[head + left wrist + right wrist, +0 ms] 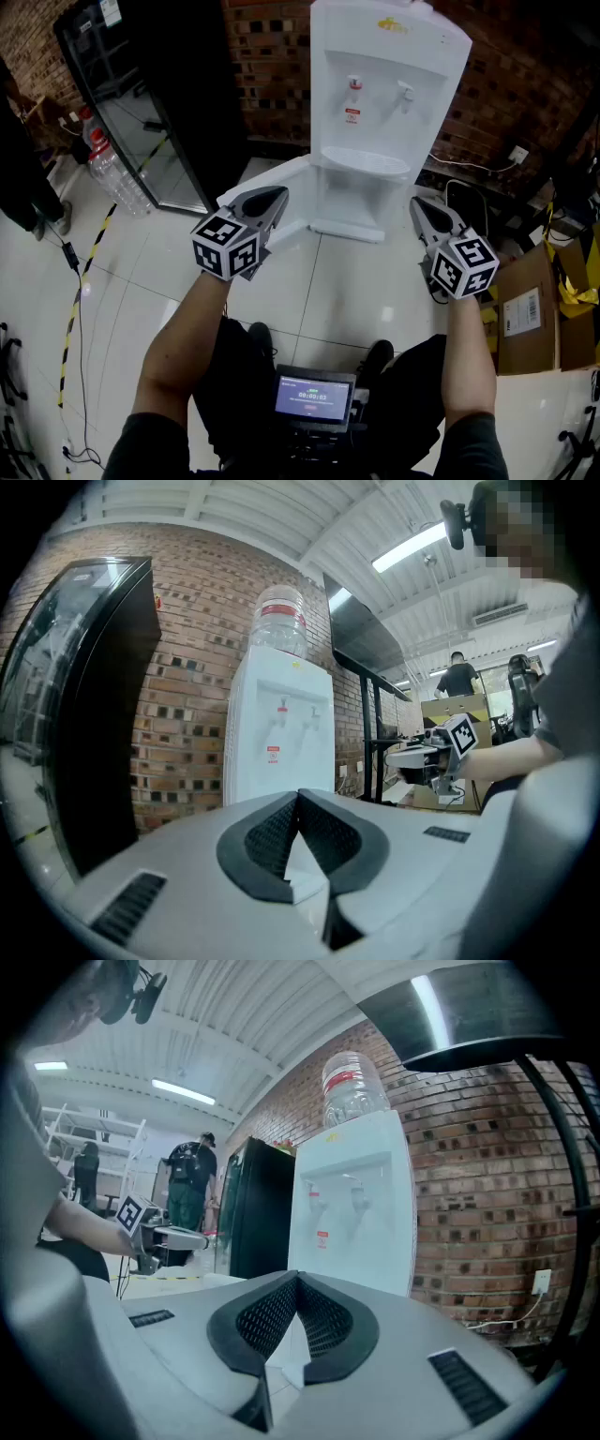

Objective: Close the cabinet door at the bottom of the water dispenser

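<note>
Jaws of left gripper (279,197) and right gripper (417,204) together, empty; cabinet door (298,180) ajar, only in head view.

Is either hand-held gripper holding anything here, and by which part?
Nothing is held. The left hand-held gripper and the right hand-held gripper both have their jaws shut with nothing between them.

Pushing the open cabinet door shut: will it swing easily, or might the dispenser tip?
The cabinet door looks thin and hinged, so probably swings lightly. The water dispenser is tall with a bottle on top; hard shoves might rock it.
</note>
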